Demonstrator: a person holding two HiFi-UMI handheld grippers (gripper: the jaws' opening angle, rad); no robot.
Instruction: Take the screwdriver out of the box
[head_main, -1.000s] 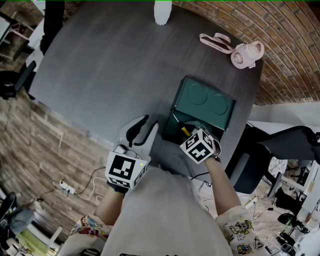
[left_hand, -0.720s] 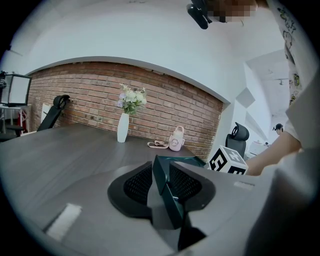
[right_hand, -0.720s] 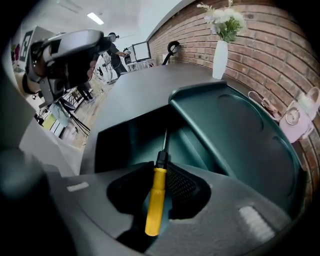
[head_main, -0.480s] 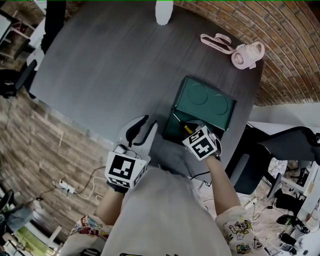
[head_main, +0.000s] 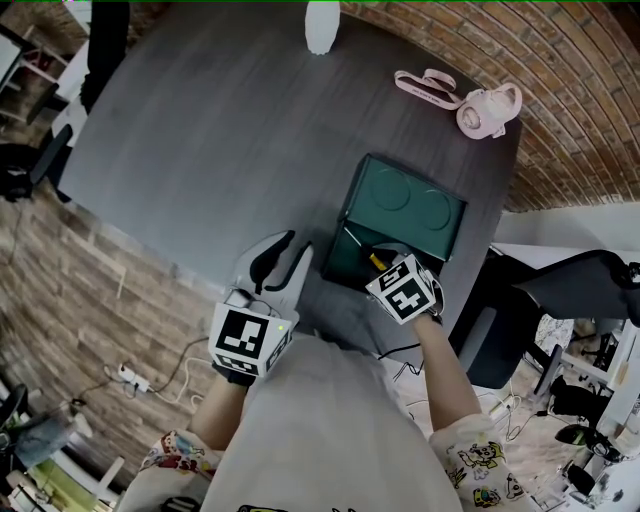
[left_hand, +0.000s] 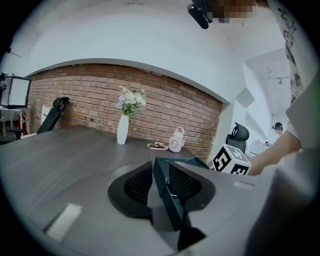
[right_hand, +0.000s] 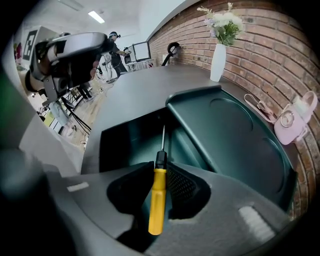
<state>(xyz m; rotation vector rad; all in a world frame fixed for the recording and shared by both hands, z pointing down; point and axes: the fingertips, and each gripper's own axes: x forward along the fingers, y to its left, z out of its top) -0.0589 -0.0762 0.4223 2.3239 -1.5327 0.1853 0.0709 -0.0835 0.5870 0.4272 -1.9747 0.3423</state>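
Note:
The dark green box (head_main: 405, 205) lies open near the table's right edge, its lid folded back. My right gripper (head_main: 378, 262) reaches down into it. Its jaws have just been closing and are now shut on the yellow handle of the screwdriver (right_hand: 157, 192). The thin shaft (right_hand: 162, 137) points into the box's hollow (right_hand: 132, 142). My left gripper (head_main: 292, 248) is at the box's near left corner. Its jaws have just closed a little, and the corner of the box wall (left_hand: 161, 182) sits pinched between the pads (left_hand: 136, 184).
A white vase (head_main: 320, 25) with flowers stands at the far edge of the grey table (head_main: 200, 130). A pink bottle with a strap (head_main: 488, 108) lies at the far right. The table's right edge runs close behind the box, with a chair (head_main: 560, 285) beyond it.
The right gripper has rolled slightly and shifted a little over the box, closing on the screwdriver's handle. The left gripper and the box have stayed put.

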